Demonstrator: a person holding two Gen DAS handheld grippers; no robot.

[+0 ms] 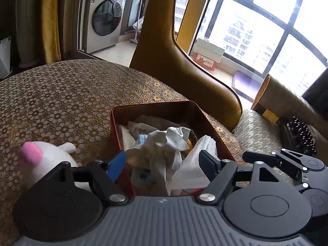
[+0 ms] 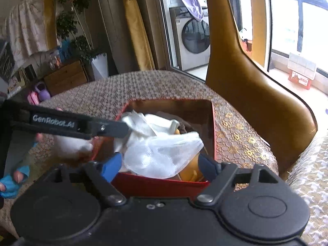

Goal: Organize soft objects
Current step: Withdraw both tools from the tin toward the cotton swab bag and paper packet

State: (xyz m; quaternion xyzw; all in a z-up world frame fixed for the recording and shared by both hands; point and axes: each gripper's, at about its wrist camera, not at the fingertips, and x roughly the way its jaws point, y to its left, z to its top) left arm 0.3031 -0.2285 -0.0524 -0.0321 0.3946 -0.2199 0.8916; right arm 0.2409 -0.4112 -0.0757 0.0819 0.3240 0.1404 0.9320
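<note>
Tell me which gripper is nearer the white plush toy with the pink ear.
Left. The left gripper hangs open over the red box, with the plush toy just beside its left finger. The right gripper is over the box's far side.

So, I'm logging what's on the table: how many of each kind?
Red box: 1
Plush toy: 1
Heap of pale cloths in the box: 1 heap, single pieces not separable
Total: 3
</note>
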